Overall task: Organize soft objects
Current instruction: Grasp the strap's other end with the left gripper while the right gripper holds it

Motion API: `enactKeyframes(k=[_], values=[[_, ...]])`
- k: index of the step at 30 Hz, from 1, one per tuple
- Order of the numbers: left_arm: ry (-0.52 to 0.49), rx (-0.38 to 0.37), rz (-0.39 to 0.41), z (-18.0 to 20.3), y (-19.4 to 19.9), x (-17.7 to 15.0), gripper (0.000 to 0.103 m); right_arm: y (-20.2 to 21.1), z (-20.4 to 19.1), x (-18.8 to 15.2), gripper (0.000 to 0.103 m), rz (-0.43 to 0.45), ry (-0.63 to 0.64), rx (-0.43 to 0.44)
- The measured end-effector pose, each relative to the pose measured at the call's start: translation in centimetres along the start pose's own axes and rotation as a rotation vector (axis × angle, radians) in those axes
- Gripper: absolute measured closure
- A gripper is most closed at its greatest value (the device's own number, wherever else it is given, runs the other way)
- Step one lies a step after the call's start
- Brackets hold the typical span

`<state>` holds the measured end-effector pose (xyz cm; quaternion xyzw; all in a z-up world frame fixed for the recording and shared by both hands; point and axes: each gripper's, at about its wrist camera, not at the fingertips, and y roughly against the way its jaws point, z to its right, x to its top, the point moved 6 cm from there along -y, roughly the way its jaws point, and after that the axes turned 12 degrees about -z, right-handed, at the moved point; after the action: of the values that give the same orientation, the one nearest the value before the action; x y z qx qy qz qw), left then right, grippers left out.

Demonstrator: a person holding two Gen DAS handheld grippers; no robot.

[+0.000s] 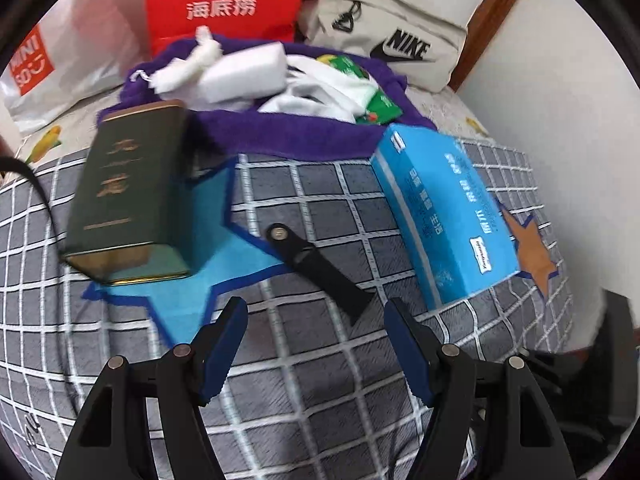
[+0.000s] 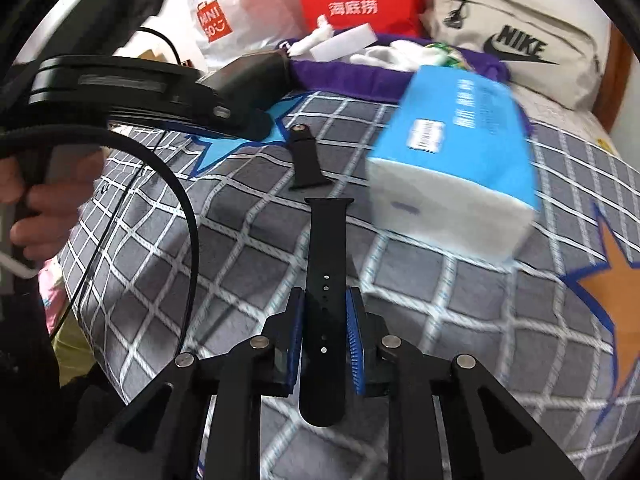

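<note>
The right hand-held gripper (image 2: 324, 332) is clenched on a long black strap (image 2: 325, 280), pinched across its width near the holed half, with the strap's long axis running straight ahead along the fingers and its wider end pointing toward the far edge of the bed (image 2: 240, 248). The left hand-held gripper (image 1: 316, 344) is released, jaws wide apart, holding nothing.

The short strap (image 1: 320, 268) lies flat on the checked bed cover just ahead of the left gripper, near the middle of the bed. Its long axis runs diagonally: pin end far and left, wider end near and right. The left gripper looks clearly nearer to it and would need to turn across that diagonal.

Beyond it, toward the far edge, the purple bag (image 1: 280, 136) holds soft white items. A green tin (image 1: 128, 196) lies left, a blue tissue pack (image 1: 448, 212) right.
</note>
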<state>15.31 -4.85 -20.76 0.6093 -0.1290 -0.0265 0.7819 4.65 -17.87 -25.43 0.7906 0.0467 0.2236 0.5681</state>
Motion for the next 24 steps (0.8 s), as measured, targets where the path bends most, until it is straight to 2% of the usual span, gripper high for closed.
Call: enactKeyframes(k=[9,12,14,18,24], values=[[-0.004,0.163,-0.051,2.2,-4.4,2.1,0.034,2.7,3.0,-3.1,0.082,0.026,-0.073,-0.003],[-0.015,0.231,-0.078,2.2,-6.0,2.3,0.028,2.9,4.3,-3.4,0.082,0.035,-0.106,-0.01],[-0.032,0.26,-0.056,2.2,-6.0,2.5,0.028,3.2,4.9,-3.5,0.082,0.043,-0.119,-0.012],[-0.038,0.254,-0.056,1.2,-5.5,1.7,0.028,4.0,5.5,-3.7,0.082,0.073,-0.137,-0.006],[-0.023,0.296,-0.071,-1.3,-3.9,-0.7,0.031,4.0,6.0,-3.6,0.082,0.08,-0.158,0.027]])
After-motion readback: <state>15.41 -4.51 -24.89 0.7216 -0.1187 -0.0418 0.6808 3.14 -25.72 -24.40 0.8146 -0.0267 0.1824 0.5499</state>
